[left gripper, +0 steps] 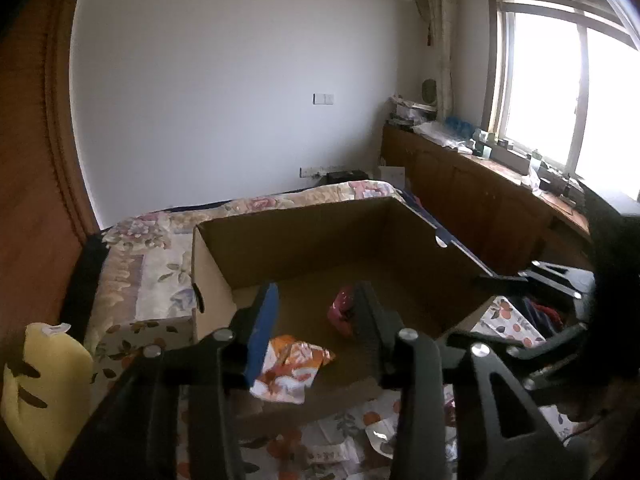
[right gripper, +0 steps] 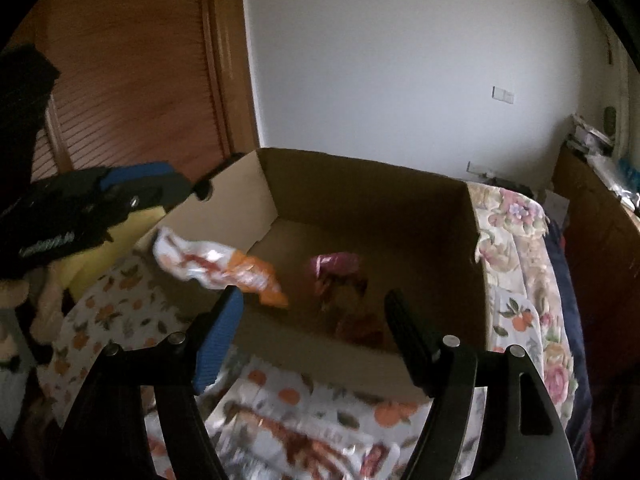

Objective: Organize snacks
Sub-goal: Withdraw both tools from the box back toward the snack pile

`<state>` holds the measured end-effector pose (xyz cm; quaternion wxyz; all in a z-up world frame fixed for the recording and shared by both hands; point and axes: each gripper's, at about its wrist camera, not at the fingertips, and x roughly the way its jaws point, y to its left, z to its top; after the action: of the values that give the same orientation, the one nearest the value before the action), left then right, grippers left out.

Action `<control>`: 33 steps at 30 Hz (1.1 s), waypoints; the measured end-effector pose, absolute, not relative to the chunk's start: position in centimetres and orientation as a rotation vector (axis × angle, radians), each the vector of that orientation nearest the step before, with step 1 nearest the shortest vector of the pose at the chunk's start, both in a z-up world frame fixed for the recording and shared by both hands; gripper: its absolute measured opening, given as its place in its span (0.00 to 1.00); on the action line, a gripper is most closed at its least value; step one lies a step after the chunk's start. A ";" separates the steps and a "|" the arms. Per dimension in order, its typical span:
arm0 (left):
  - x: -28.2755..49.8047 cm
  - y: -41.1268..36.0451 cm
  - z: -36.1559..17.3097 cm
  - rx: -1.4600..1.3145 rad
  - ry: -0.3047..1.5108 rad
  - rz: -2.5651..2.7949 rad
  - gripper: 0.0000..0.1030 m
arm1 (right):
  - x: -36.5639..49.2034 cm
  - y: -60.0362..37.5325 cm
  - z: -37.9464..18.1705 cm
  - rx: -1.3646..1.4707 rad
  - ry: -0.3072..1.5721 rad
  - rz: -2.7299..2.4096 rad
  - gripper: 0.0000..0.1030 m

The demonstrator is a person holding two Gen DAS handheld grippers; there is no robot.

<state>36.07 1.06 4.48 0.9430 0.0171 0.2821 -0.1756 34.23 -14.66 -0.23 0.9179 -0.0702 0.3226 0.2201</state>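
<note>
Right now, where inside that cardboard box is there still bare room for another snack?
The box floor is bare along the far wall and its back corners. The near half is crowded: the pink packet lies mid-floor, and the orange-and-white packet is over the near left edge. More wrappers clutter the bedspread in front.

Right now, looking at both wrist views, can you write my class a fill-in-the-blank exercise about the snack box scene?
1. The orange and white snack packet is over the open ____ box.
2. The other snack in the box, a wrapped packet, is coloured ____.
3. The left gripper and the right gripper both have their jaws ____.
4. The box sits on a ____-patterned bedcover.

Missing words: cardboard; pink; open; floral
</note>
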 end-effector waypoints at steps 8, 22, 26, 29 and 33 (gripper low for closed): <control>32.9 1.9 5.4 -0.005 0.560 -0.358 0.40 | 29.5 -16.7 -0.7 -0.133 0.683 0.447 0.73; 24.2 2.3 2.5 0.036 0.547 -0.281 0.80 | 23.8 -18.6 -4.6 -0.106 0.735 0.399 0.80; 22.0 2.3 1.2 0.034 0.542 -0.257 0.84 | 22.7 -18.6 -5.3 -0.108 0.741 0.393 0.88; 20.8 2.3 0.2 0.047 0.544 -0.257 0.86 | 22.1 -18.6 -5.8 -0.106 0.749 0.386 0.88; 19.4 2.4 -1.1 0.047 0.564 -0.253 0.86 | 21.4 -18.8 -6.6 -0.099 0.763 0.377 0.88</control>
<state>19.37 2.40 -1.06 0.9523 0.0231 0.2777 -0.1246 21.39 -18.77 -6.65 0.9096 -0.0478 0.3700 0.1827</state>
